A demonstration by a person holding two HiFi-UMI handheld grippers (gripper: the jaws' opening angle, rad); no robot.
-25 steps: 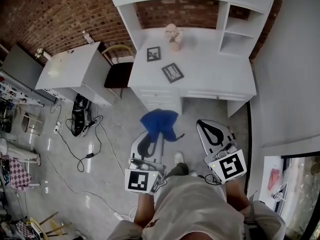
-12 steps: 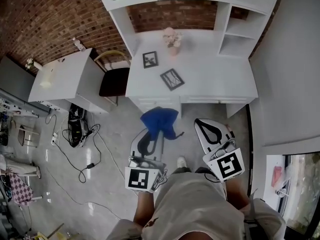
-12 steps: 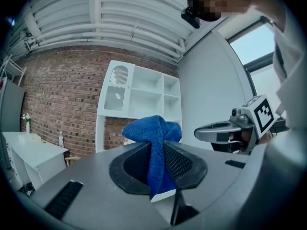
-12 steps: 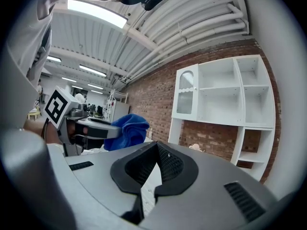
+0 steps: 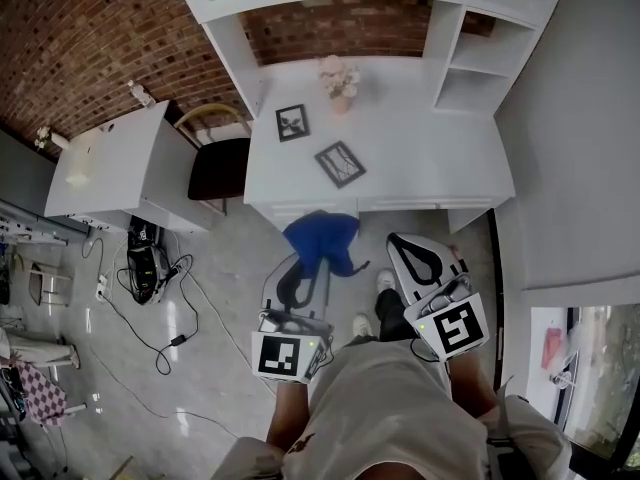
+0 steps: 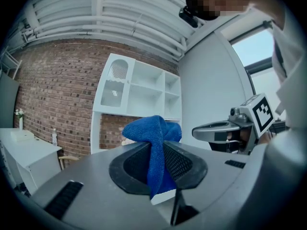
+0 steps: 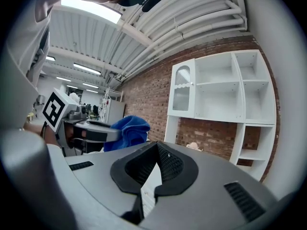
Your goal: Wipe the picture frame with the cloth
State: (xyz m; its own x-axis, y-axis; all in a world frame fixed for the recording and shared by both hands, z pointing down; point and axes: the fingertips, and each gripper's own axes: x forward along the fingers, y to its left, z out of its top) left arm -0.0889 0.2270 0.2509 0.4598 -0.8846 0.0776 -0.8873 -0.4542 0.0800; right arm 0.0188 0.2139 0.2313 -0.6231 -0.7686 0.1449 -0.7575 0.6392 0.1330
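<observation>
1. The desk [image 5: 420, 148] slides closer: the person is walking in, and both grippers sit nearer its front edge than a second ago.
2. The left gripper [image 6: 156, 164] stays clamped on the blue cloth [image 6: 152, 135], which is bunched ahead of its jaws.
3. The right gripper [image 7: 152, 171] is beside it, jaws together and empty.
4. The picture frame [image 5: 340, 163] lies flat ahead of both grippers, still apart from the cloth, so no wiping yet.

Your head cam looks steeply down on the desk [image 5: 420, 158], well back. Gripper cams sit right behind their jaws, aimed up at the same white shelves [image 6: 139, 92] and brick wall [image 6: 53, 95]; left one also catches the right gripper [image 6: 197, 130].
</observation>
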